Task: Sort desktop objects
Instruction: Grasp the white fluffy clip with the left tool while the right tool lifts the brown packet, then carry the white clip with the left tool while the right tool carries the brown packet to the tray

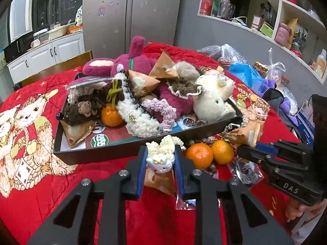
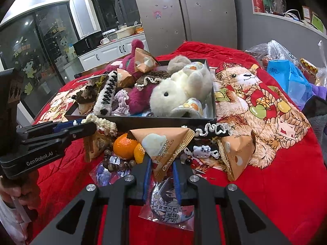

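The left gripper (image 1: 160, 159) is closed on a cream crocheted scrunchie (image 1: 163, 146) with a white cat charm (image 1: 158, 163), held just in front of the tray (image 1: 98, 153), at its near wall; a tan snack packet (image 1: 161, 180) lies under the fingers on the red cloth (image 1: 61, 194). The right gripper (image 2: 161, 163) is closed on a triangular packet (image 2: 163, 145) marked "Probiotic Choc Balls", also just in front of the tray (image 2: 143, 121), above a bagged badge (image 2: 169, 206). Two oranges (image 1: 210, 152) sit against the tray's near wall, between the grippers; a second packet (image 2: 237, 155) and a cat hair clip (image 2: 201, 150) lie in front of the tray's right corner. Inside the tray are heaped a white plush (image 1: 212, 98), a magenta plush (image 1: 130, 61), a purple scrunchie (image 1: 161, 110), an orange (image 1: 111, 115) and more packets.
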Motion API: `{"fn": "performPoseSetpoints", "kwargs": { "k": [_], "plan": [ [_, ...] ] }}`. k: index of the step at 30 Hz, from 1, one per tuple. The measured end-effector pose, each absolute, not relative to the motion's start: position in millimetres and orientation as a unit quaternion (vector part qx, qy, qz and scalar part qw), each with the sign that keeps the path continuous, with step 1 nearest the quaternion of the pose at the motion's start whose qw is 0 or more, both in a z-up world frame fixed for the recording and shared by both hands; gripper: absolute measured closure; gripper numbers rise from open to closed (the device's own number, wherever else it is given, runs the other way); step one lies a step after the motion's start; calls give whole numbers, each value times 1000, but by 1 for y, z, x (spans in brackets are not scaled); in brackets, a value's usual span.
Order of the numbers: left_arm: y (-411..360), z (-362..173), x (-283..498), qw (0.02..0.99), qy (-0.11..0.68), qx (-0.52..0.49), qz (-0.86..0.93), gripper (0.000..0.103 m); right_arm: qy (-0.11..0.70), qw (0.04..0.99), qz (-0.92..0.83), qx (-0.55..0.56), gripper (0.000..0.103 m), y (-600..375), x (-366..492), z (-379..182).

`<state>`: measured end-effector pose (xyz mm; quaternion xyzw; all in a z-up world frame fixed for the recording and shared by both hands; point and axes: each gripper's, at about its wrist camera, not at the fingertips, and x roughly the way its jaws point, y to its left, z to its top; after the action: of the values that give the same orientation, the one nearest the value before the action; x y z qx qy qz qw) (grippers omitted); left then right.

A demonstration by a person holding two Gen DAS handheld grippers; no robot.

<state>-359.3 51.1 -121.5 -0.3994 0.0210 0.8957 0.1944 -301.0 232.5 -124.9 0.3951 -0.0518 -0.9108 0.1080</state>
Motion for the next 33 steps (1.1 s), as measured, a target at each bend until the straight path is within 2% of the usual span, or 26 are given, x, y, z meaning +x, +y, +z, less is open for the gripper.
{"fn": "performPoseSetpoints", "kwargs": {
  "k": [8, 33],
  "plan": [
    [51, -94, -343, 187, 29, -369, 910, 77, -54, 121, -915, 380, 84, 227, -296, -115],
    [25, -62, -317, 133, 15, -351, 927, 77, -29, 167, -920, 353, 84, 173, -291, -72]
  ]
}}
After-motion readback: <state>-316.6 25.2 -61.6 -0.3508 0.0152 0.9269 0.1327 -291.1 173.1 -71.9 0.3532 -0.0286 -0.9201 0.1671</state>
